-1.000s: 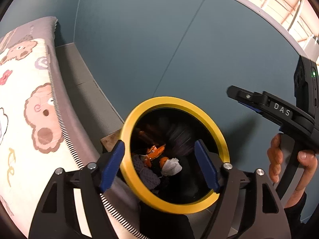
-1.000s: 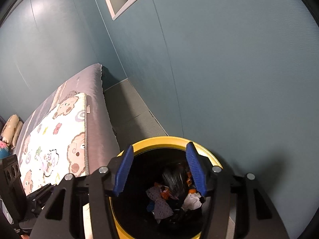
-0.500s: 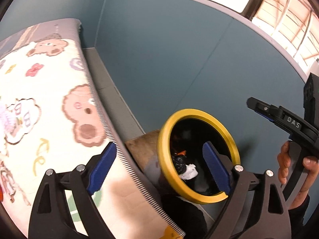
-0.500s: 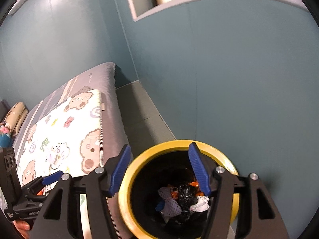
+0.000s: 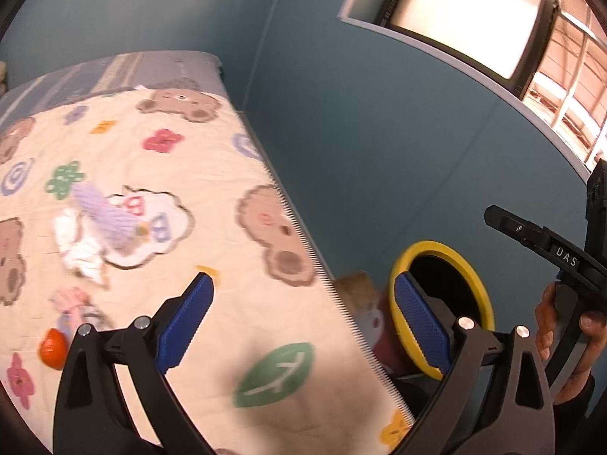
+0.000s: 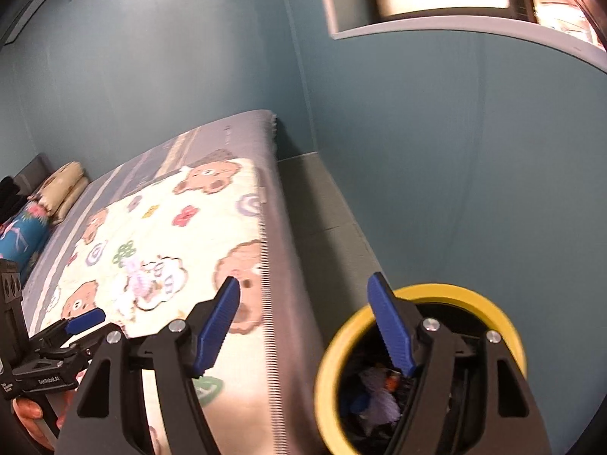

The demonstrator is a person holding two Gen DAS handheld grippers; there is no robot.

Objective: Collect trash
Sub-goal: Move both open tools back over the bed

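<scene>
Left gripper [image 5: 299,314]: jaws opening, nothing between them; over the bed's blanket [image 5: 197,227].
Right gripper [image 6: 303,322]: jaws opening, empty; above the gap between bed and bin.
Trash bin [image 6: 489,299]: yellow-rimmed, on the floor beside the bed, mouth up, litter inside.
Lilac wrapper [image 5: 110,223]: on the blanket, long axis running upper-left to lower-right.
White tissue [image 5: 77,250]: crumpled, touching the wrapper.
Orange scrap [image 5: 53,348]: near the left edge.

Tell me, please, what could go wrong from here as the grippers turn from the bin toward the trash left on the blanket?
1. The orange piece lies near the picture's edge and could be overlooked.
2. The white tissue and lilac scrap touch; the opening, empty left gripper may pinch the blanket along with them.
3. The yellow-rimmed bin stands tight against the bed; the right gripper could clip it.
</scene>
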